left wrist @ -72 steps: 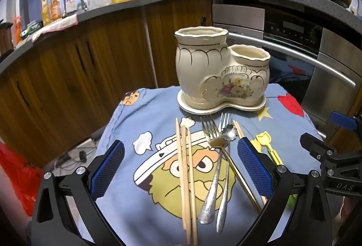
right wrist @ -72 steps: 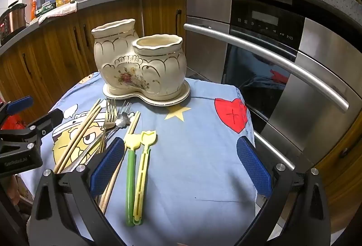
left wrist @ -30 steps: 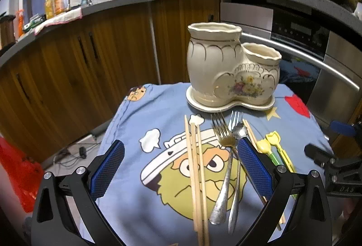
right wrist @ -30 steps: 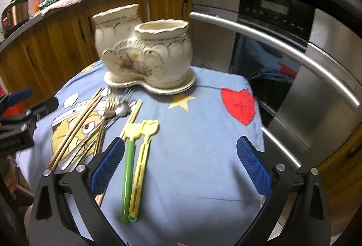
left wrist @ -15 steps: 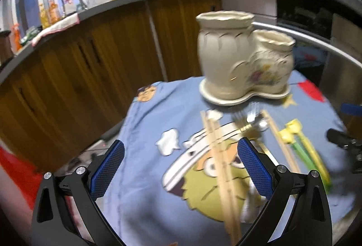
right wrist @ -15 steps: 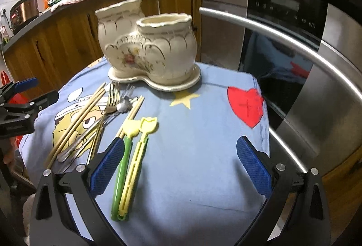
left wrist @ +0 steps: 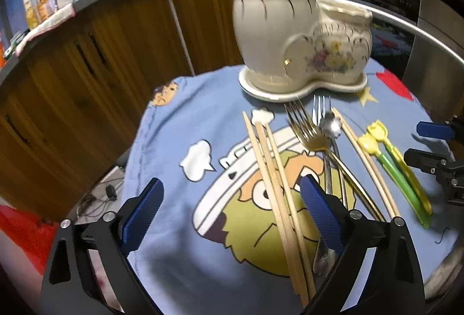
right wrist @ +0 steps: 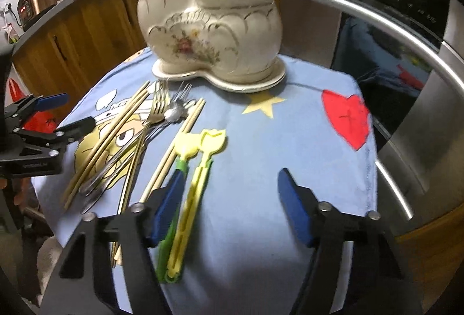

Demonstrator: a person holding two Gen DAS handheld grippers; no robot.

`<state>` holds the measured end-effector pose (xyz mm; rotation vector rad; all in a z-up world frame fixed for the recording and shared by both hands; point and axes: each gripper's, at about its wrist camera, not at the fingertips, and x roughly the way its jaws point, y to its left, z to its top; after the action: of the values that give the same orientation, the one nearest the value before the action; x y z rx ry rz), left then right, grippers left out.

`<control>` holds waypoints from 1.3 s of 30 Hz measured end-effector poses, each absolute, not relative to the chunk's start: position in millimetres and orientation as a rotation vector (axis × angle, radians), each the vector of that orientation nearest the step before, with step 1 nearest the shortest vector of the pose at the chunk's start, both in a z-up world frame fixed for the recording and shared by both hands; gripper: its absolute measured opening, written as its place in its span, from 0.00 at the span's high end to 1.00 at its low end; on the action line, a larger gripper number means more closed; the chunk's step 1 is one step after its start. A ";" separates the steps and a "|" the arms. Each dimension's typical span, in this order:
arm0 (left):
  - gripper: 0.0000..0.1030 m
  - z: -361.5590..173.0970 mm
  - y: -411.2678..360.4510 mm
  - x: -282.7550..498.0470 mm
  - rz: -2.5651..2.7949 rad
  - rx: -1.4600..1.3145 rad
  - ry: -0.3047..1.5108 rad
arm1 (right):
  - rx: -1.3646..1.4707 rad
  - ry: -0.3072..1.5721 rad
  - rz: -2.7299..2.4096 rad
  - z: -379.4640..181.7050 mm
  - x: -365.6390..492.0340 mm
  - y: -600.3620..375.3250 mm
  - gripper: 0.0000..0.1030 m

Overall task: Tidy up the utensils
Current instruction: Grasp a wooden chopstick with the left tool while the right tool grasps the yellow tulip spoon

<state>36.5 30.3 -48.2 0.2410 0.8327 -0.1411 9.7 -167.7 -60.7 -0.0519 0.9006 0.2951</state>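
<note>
A cream ceramic two-pot utensil holder (left wrist: 301, 45) (right wrist: 211, 34) stands at the back of a small table under a blue cartoon cloth (left wrist: 179, 118) (right wrist: 290, 141). In front of it lie wooden chopsticks (left wrist: 275, 184) (right wrist: 110, 135), a gold fork (left wrist: 307, 126) (right wrist: 153, 112), a silver fork and a spoon (left wrist: 329, 123), and green and yellow plastic utensils (left wrist: 394, 167) (right wrist: 191, 184). My left gripper (left wrist: 232, 213) is open above the chopsticks. My right gripper (right wrist: 229, 205) is open just right of the yellow utensil. Both are empty.
Wooden cabinets (left wrist: 87, 54) run behind and to the left under a dark counter with bottles. A steel oven with a bar handle (right wrist: 391, 34) stands close on the right. The table edge drops off at left and front.
Both grippers have moved lower and closer to the table. The left has shifted left, so the chopsticks sit by its right finger. The right now hangs over the plastic utensils.
</note>
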 end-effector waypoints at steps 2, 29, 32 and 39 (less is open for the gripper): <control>0.25 -51.9 26.5 38.4 -0.175 0.235 0.854 | -0.066 0.898 0.303 -61.6 9.3 -165.1 0.50; 0.74 -65.1 22.4 54.4 -0.225 0.219 0.979 | -0.089 0.949 0.362 -65.6 11.5 -155.3 0.71; 0.79 -65.2 18.1 49.6 -0.244 0.263 0.981 | -0.103 0.965 0.384 -64.8 9.9 -151.6 0.73; 0.83 -66.4 14.1 52.1 -0.250 0.257 0.983 | -0.139 0.986 0.394 -69.2 13.1 -143.6 0.81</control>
<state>52.1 14.1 -66.4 0.2572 0.9826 -0.2501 13.1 -143.6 -69.2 -0.1386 0.9858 0.3936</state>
